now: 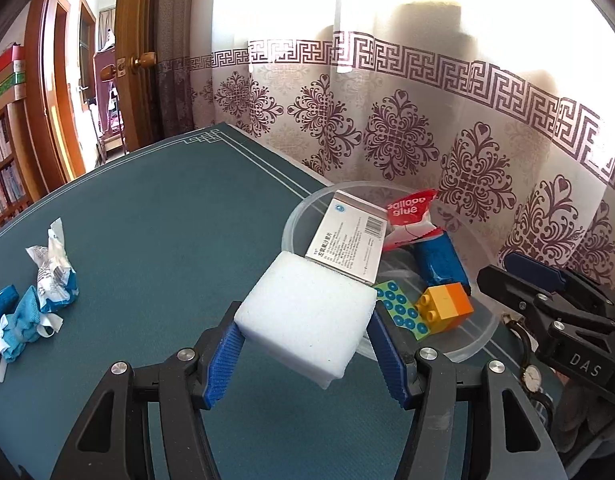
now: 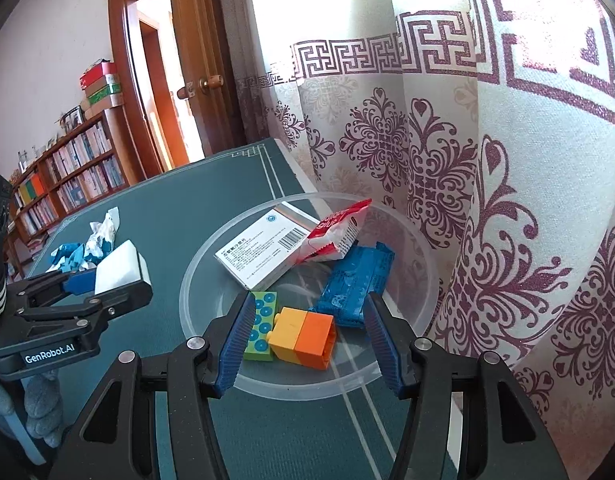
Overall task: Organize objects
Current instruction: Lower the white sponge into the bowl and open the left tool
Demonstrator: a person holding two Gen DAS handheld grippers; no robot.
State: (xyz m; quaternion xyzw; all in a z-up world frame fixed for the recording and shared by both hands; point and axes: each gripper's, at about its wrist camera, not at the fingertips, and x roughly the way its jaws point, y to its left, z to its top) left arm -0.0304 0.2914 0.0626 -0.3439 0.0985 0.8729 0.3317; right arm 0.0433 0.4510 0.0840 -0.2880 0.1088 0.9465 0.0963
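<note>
So we've got the left gripper pinching a white foam block above the green table, just beside the clear bowl. Our right gripper is spread with nothing in it, over the orange brick in the bowl.

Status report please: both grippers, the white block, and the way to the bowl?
Left gripper shut on white foam block, short of clear bowl. Right gripper open, empty, above bowl. Nothing blocks.
</note>
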